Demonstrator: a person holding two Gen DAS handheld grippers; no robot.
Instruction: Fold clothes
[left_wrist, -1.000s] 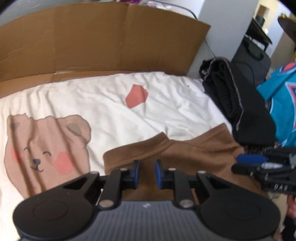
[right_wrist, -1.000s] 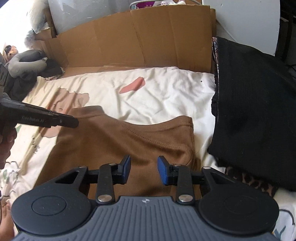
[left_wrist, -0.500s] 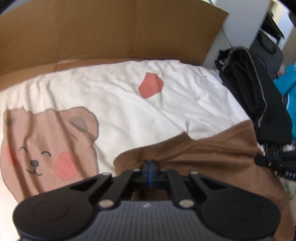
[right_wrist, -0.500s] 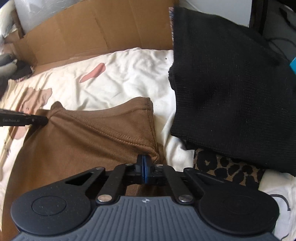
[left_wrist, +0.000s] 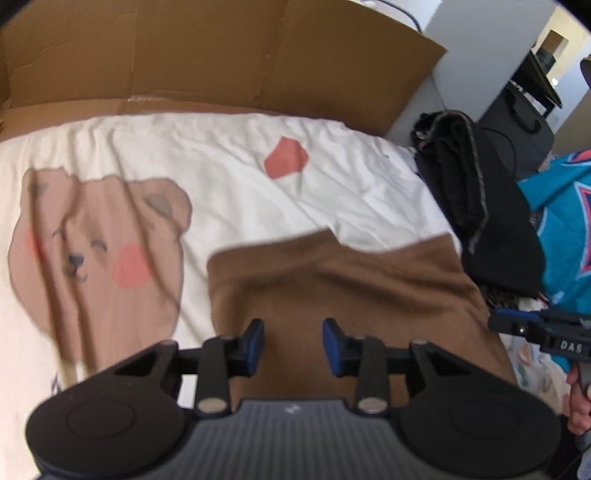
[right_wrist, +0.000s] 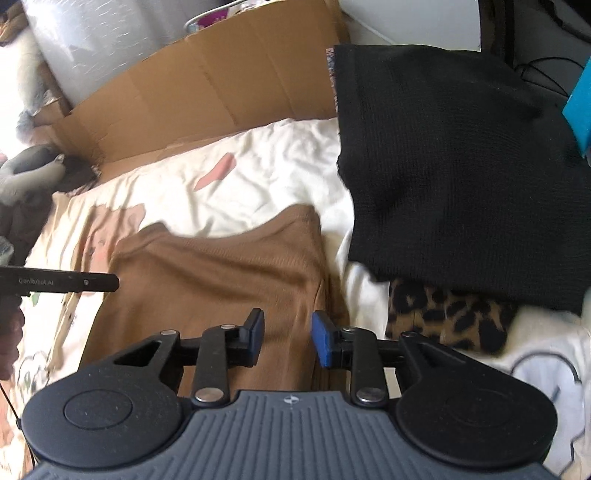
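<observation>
The bed is covered by a white sheet printed with a brown bear face and a red patch; the sheet is creased and lies flat from the cardboard to the near edge. A large brown cardboard panel stands folded up along the far side of the bed. On the right side of the bed sits a stack of black knit clothes, resting on a leopard-print garment whose edge shows beneath it. A teal garment with a star pattern lies beyond the black stack in the left wrist view. The brown garment, the item being folded, lies flat on the sheet in the near middle of the bed, its right edge just beside the black stack, its far edge showing two raised corners. The left tongs hover over the near left part of the brown garment, jaws spread and opening, nothing pinched between the blue pads. The right tongs hover over the garment's near right edge, jaws likewise spread and opening, with cloth below but none gripped. Both views are somewhat blurred. A hand shows at the right margin of the left wrist view, behind the right tongs.
</observation>
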